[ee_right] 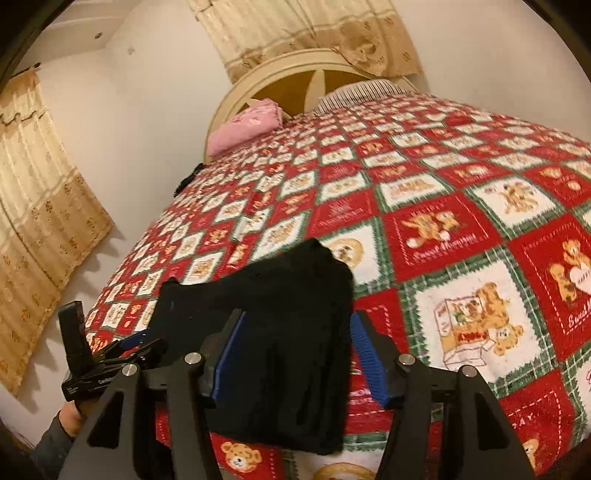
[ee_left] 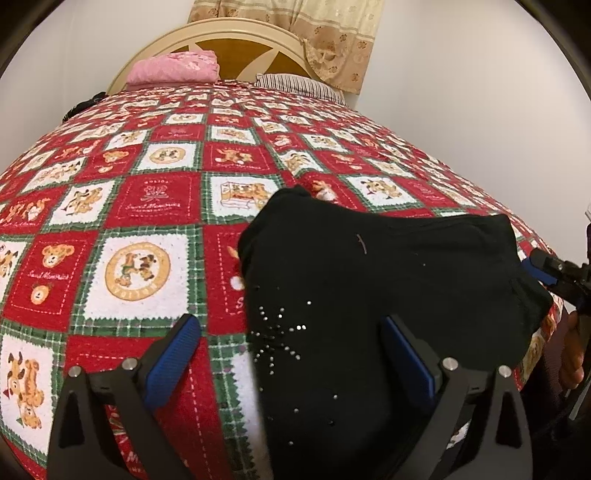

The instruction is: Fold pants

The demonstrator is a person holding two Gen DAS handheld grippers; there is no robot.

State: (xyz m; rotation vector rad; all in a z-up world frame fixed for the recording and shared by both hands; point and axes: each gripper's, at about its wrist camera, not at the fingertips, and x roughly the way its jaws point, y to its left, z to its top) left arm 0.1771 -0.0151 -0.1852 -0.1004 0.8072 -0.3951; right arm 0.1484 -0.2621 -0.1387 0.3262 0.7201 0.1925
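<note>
Left gripper: fingers spread wide apart, nothing held. The near left edge of the pants is seen lying between them; the right finger's blue pad sits over black cloth, the left one over bare bedspread.

Right gripper: fingers likewise parted, nothing clamped. The pants are seen filling the gap between the pads, the right edge of the bundle just inside the right finger.

Pants: black, with a scatter of small studs near the left gripper; already folded down to a compact, roughly rectangular bundle, lying on the bed near its foot edge, part of it draped over that edge in the right wrist view. The long axis is judged to run side to side, from one gripper to the other; each gripper is stationed at one short end, so neither is clearly nearer. Cloth lies directly ahead of and below both pairs of fingers.

Judgement: a further fold would be turned across the long axis, one end being carried over the other; otherwise the task is close to done.

Bedspread: red, white and green check with bears, spread flat.

Pink cloth: folded, at the headboard, well apart from the pants.

Curtain: beige, behind the headboard.
</note>
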